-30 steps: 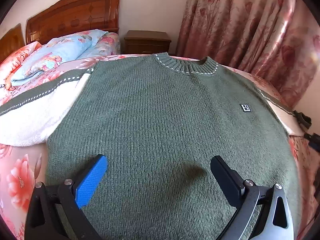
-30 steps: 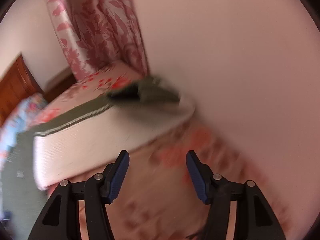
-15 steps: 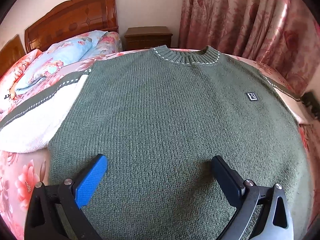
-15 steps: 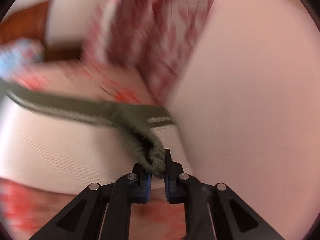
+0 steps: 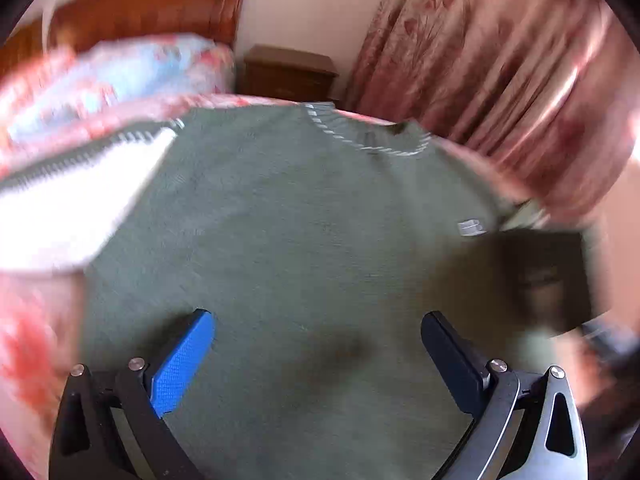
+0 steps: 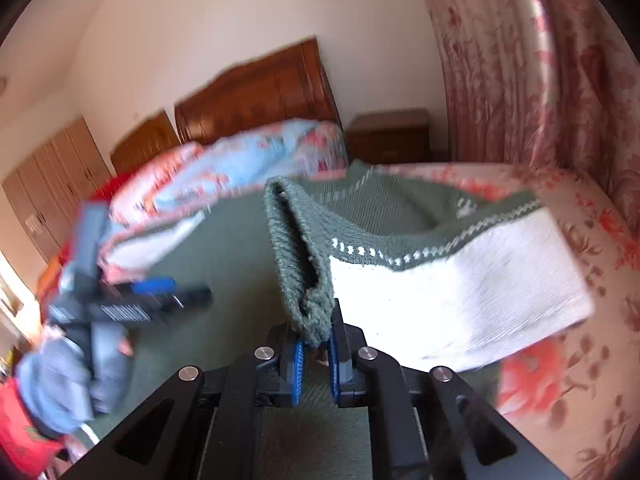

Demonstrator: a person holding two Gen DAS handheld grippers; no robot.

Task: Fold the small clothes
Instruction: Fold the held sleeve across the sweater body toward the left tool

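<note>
On the floral bedspread (image 6: 600,216), the green sweater (image 5: 304,240) lies face up beneath my left claw (image 5: 316,344), whose jaws stand wide apart with nothing between them, the blue pad (image 5: 184,360) and the black one hovering over the lower body of the knit. Ahead of that claw the ribbed collar (image 5: 368,140) points toward the dark nightstand (image 5: 288,72) and the pink curtains (image 5: 500,80); off to its left the white sleeve (image 5: 72,208) stretches flat across the bedding, and the small chest badge (image 5: 471,227) sits ahead and to its right.

My right claw (image 6: 316,356) is pinched tight on the green cuff (image 6: 300,264) of the other sleeve (image 6: 460,284), which rises straight up from its fingertips and trails away to the right, white panel edged with a stitched green band, lifted clear of the sweater's body below. To the left of this claw the other gripper shows, blurred, above the knit. Beyond, pillows (image 6: 248,176) pile against the wooden headboard (image 6: 260,96).
</note>
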